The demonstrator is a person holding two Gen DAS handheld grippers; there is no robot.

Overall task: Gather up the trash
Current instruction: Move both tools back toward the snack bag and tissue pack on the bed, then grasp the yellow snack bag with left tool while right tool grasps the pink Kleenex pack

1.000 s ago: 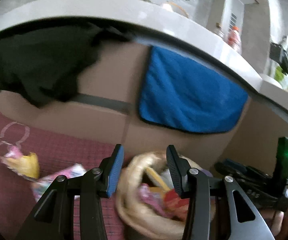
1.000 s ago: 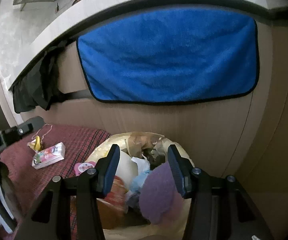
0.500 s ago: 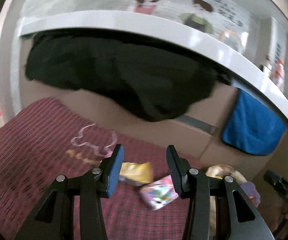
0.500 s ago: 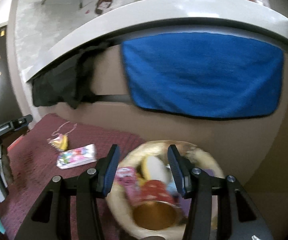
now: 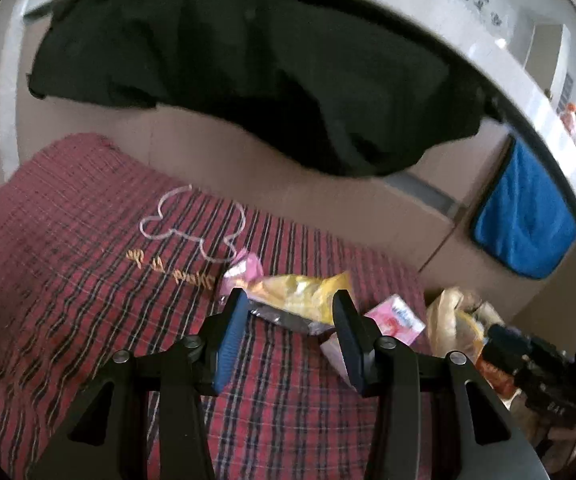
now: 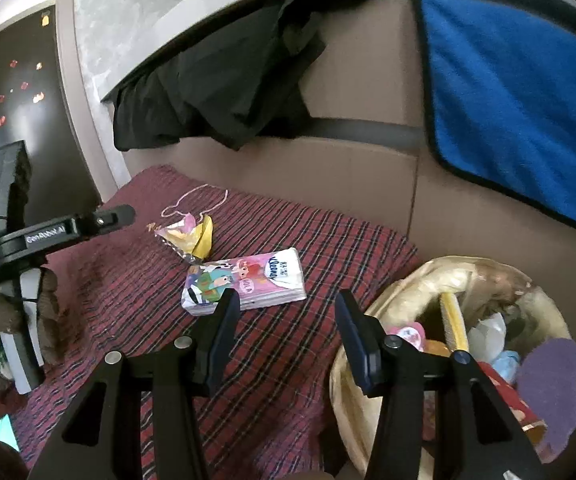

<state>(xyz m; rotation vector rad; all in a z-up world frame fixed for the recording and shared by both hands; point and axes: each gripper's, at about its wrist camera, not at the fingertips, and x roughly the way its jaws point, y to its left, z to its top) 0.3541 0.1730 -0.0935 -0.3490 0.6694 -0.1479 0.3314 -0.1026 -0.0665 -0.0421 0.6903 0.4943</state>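
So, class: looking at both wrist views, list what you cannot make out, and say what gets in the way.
- Tissue pack, left wrist view: mostly hidden behind the left gripper's finger.
- Trash bag contents, right wrist view: lower part covered by the right gripper; the heap is jumbled.
- Yellow wrapper print: blurred.
- Gold lettering on the plaid mat: too blurred to read.
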